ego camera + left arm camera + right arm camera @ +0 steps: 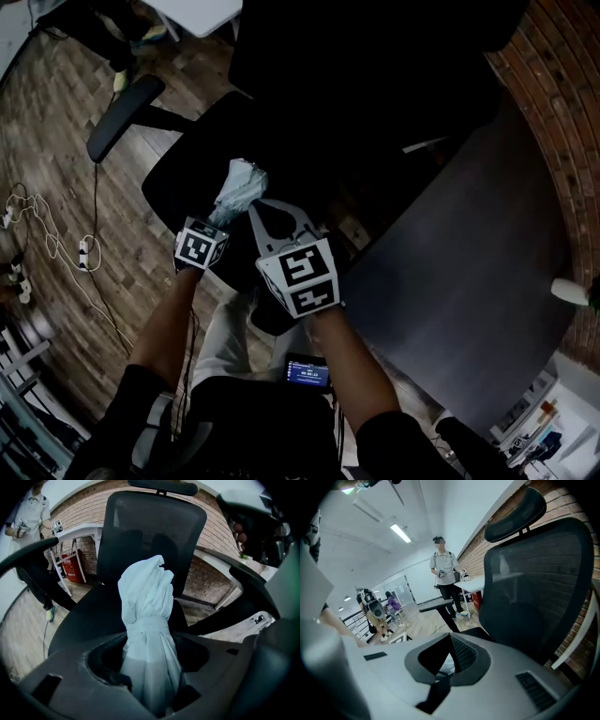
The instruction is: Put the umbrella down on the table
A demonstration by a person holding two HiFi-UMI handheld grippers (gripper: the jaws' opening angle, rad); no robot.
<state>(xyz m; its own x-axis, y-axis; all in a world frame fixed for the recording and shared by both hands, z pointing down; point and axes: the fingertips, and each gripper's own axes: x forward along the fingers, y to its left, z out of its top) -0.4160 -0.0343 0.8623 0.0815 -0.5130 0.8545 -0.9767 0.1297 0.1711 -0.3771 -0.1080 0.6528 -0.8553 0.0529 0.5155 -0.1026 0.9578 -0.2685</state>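
Left gripper point(149, 653) has its jaws clamped round the folded pale umbrella point(147, 597), over the black chair point(202, 159). Right gripper point(255, 212) is pinched together, empty. It's soft fabric, so the umbrella could slip or snag the chair before it gets to the table point(469, 272).

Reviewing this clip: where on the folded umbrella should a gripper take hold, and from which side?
Probably across the furled body of the umbrella, just below the strap cinching it, coming along its length from the end opposite the loose folds, as the left gripper has it. There the bundle looks narrow and even; beyond the strap the fabric bulges.
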